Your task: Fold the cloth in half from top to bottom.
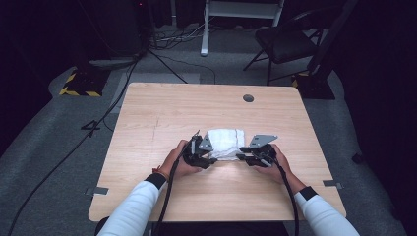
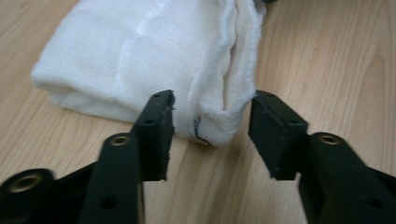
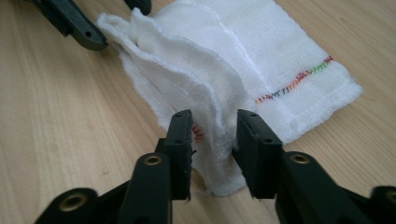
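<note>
A soft white folded cloth (image 1: 225, 143) lies on the light wooden table (image 1: 162, 113). The left gripper (image 2: 210, 126) is wide open with a cloth corner between its jaws. The right gripper (image 3: 215, 140) has the cloth's edge between its jaws, but I cannot tell if they squeeze it.

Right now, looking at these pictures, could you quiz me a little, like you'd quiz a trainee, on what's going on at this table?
1. True or false: the cloth is spread out flat in a single layer.
2. Which gripper has its jaws nearer together around the cloth's layers: left gripper or right gripper?
3. What colour is the cloth, and what runs along one edge?

Key:
1. False; it is folded into layers.
2. The right gripper; the left one stands wide at a corner.
3. White, with a line of multicoloured stitching.
</note>
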`<state>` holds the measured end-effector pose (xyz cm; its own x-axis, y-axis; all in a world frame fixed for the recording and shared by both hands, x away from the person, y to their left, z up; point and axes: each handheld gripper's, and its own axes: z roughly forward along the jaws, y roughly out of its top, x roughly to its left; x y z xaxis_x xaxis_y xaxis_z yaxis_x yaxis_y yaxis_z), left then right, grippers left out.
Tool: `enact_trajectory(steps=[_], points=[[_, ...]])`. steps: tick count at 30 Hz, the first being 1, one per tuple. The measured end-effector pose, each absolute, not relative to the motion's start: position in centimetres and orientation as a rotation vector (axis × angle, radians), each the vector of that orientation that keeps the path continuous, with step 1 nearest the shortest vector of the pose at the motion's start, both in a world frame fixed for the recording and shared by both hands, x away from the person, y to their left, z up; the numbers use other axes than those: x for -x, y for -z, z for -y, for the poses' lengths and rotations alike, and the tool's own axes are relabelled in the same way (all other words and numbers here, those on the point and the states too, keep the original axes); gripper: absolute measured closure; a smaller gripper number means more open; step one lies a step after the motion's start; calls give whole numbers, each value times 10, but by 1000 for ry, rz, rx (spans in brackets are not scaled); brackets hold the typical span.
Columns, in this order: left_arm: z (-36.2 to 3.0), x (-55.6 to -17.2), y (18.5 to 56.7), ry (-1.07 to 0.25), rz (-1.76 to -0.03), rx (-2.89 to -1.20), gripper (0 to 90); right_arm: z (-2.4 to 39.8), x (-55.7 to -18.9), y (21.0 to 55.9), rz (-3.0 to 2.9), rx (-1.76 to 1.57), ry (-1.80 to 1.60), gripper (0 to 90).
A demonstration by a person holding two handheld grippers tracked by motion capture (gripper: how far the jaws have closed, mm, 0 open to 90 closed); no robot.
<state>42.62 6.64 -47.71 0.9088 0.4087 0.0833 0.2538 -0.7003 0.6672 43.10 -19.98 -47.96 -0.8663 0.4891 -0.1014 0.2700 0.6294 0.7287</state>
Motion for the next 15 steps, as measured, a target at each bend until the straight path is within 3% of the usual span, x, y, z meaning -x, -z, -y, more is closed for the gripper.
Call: enact_trajectory(steps=[5, 15], points=[[-71, -420, 466, -339, -514, -2340, 325, 202, -423, 467, -2550, -607, -1085, 495], [-75, -408, 454, -387, -522, -2338, 238, 211, -412, 450, -2519, -609, -1067, 389]])
